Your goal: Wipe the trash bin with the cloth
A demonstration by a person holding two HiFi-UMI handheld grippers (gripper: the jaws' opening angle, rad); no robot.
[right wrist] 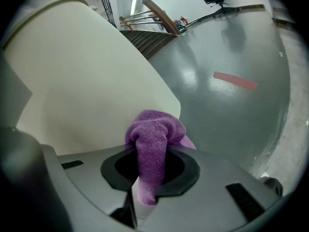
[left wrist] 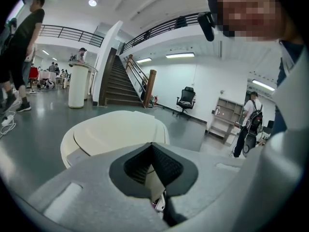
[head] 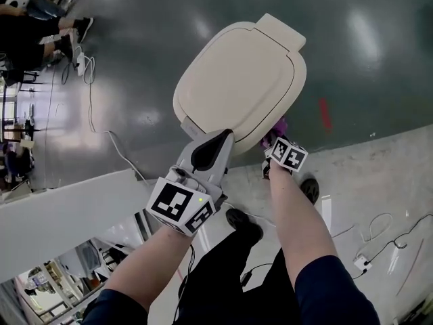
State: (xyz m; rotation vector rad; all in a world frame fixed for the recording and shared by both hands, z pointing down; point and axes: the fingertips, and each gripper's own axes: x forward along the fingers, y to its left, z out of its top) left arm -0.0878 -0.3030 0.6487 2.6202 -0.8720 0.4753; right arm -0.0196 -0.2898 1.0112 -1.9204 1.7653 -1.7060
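Note:
A cream trash bin [head: 237,80] with a closed lid stands on the grey floor in front of me. My left gripper [head: 222,135] is shut, and its tips rest at the lid's near edge with nothing clearly between them. In the left gripper view the bin [left wrist: 116,132] lies just beyond the closed jaws of that gripper [left wrist: 152,146]. My right gripper [head: 276,139] sits low at the bin's near right side. It is shut on a purple cloth [right wrist: 154,144], which is bunched against the bin wall [right wrist: 87,81]. A bit of the cloth [head: 280,123] shows in the head view.
A red tape mark [head: 325,112] lies on the floor right of the bin. Cables [head: 95,107] run at the left, with more cable and a plug block [head: 365,259] at the right. Seated people [head: 40,26] are at the far left. My own shoes [head: 243,223] are below.

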